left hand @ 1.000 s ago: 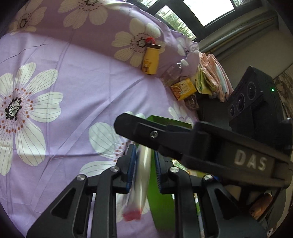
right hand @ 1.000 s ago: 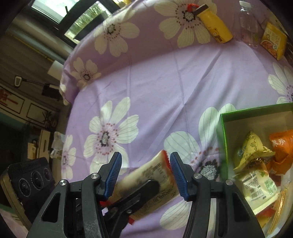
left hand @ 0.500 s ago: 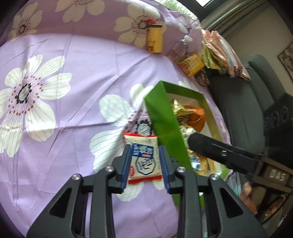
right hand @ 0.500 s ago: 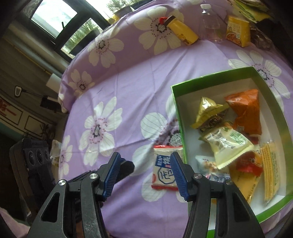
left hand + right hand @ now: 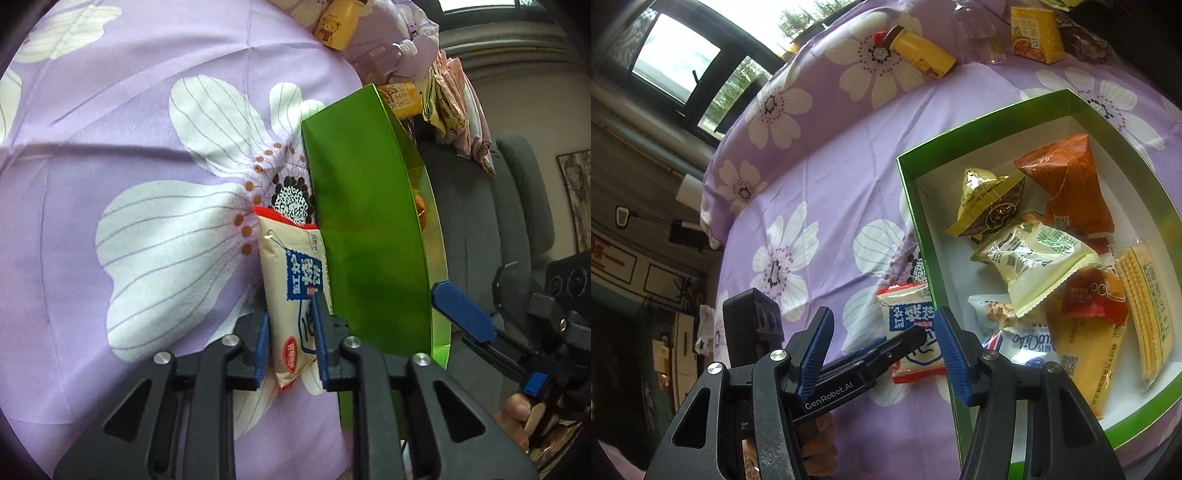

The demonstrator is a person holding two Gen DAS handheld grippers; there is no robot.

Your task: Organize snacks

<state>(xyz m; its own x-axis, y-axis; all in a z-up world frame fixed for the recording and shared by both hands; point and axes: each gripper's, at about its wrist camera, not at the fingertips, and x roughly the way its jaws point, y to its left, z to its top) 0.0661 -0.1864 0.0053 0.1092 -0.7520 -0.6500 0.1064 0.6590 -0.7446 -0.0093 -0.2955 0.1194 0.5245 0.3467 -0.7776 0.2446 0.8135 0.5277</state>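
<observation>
1. The left gripper (image 5: 290, 341) points down at a cream biscuit packet (image 5: 291, 295) with a blue label and red ends. The packet lies on the purple flowered bedsheet (image 5: 129, 147), just outside the left wall of the green box (image 5: 369, 221).
2. Its jaws are closing, the near end of the packet sits between the blue pads (image 5: 263, 339), and both pads appear to touch the wrapper.
3. In the right wrist view the same packet lies flat against the box's outer wall, with a black finger of the left gripper across its near half.
4. The right gripper (image 5: 882, 347) hangs above the box's near left corner, partly open and holding nothing; its right pad stands over the box wall.
5. Inside the white-lined box lie several snacks: a gold pyramid pack (image 5: 986, 199), an orange pyramid pack (image 5: 1067, 177), a pale green-printed bag (image 5: 1034, 254), a small red pack (image 5: 1089, 295), a long yellow wafer pack (image 5: 1145, 314), an orange-yellow bag (image 5: 1082, 350) and a clear nut pack (image 5: 997, 314).
6. At the far edge of the sheet lie a yellow bear-print bottle (image 5: 919, 51), a clear plastic bottle (image 5: 979, 26) and a yellow carton (image 5: 1034, 33).
7. A grey chair (image 5: 498, 221) stands right of the box in the left wrist view.
</observation>
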